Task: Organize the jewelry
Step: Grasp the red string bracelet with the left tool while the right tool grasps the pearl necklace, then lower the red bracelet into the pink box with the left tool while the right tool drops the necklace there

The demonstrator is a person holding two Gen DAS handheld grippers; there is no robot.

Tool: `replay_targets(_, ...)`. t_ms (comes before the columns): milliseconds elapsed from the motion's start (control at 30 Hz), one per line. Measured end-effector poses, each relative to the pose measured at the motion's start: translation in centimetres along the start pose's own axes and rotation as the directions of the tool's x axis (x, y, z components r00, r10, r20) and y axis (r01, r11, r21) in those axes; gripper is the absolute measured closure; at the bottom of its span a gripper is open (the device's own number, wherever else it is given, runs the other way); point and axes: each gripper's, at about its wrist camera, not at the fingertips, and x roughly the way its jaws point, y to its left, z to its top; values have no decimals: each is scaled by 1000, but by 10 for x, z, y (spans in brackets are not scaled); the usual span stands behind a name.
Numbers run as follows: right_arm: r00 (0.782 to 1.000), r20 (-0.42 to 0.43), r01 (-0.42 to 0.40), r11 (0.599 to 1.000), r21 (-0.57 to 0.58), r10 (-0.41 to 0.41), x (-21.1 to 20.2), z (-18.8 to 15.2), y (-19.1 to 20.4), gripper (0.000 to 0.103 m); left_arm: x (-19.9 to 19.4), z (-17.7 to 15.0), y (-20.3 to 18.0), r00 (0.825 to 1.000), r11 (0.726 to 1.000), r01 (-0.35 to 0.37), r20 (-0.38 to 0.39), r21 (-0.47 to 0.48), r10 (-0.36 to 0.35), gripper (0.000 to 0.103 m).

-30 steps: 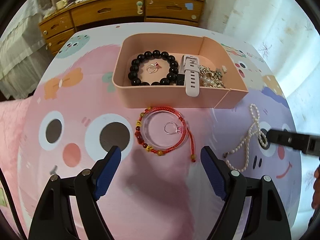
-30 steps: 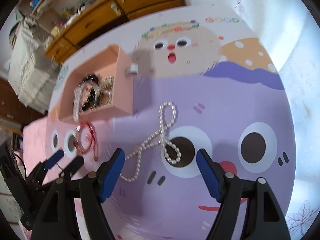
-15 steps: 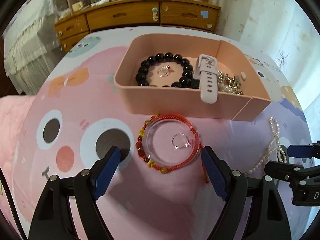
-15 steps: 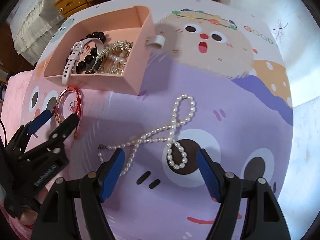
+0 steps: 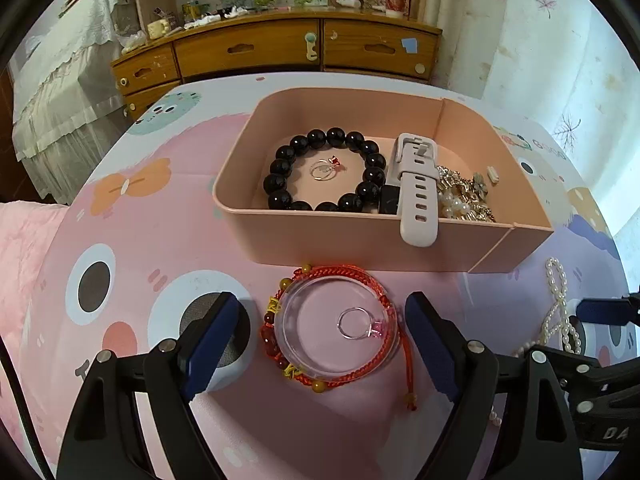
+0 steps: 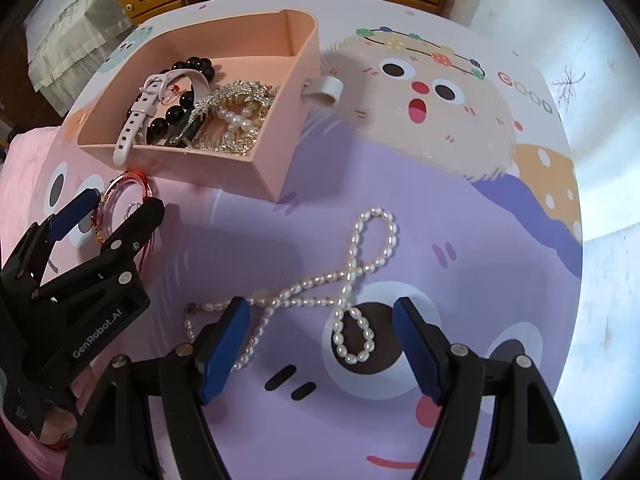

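Observation:
A pink box (image 5: pixel 456 258) on the cartoon-print table holds a black bead bracelet (image 5: pixel 326 138), a small ring (image 5: pixel 324 170), a white watch strap (image 5: pixel 416 196) and gold-and-pearl pieces (image 5: pixel 464 200). In front of it lie a clear bangle (image 5: pixel 292 320) with a red cord bracelet (image 5: pixel 344 270) around it and a silver ring (image 5: pixel 358 324) inside. My left gripper (image 5: pixel 322 340) is open with its fingers either side of the bangle. A pearl necklace (image 6: pixel 348 276) lies on the purple area. My right gripper (image 6: pixel 320 344) is open over its lower loop.
A wooden chest of drawers (image 5: pixel 280 54) stands beyond the table's far edge. A white loop handle (image 6: pixel 328 90) sticks out of the box's end. The table edge (image 6: pixel 580 240) runs close on the right. A lace-covered surface (image 5: pixel 60 92) is at the far left.
Both grippers have moved forward and lower. The left gripper has closed in on the bangle and red bracelet; the right one has come over the pearl necklace. Nothing has been taken hold of.

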Motion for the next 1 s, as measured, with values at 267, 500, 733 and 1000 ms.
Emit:
replay_targets(267,1000,23,-12,999,-35,13,-2,2,11,47,-2,6,-8,999,1000,8,-31,24,-8,42)
replay_targets(500,998,34,-44,999,-30,45,-7,1,11,93,-5,4,-7,999,1000,8,-42,14,-7,43)
replay_targets(733,988,3,-152,988,31,152,-9,-13,-7,94,-12,-5,-6,998,1000,15,-64,20,-14,43)
replay_targets(1000,952,-18,-299,938,178,307,-6,-34,-24,94,-33,-28,10,994,995,97,-56,-5,-97,43)
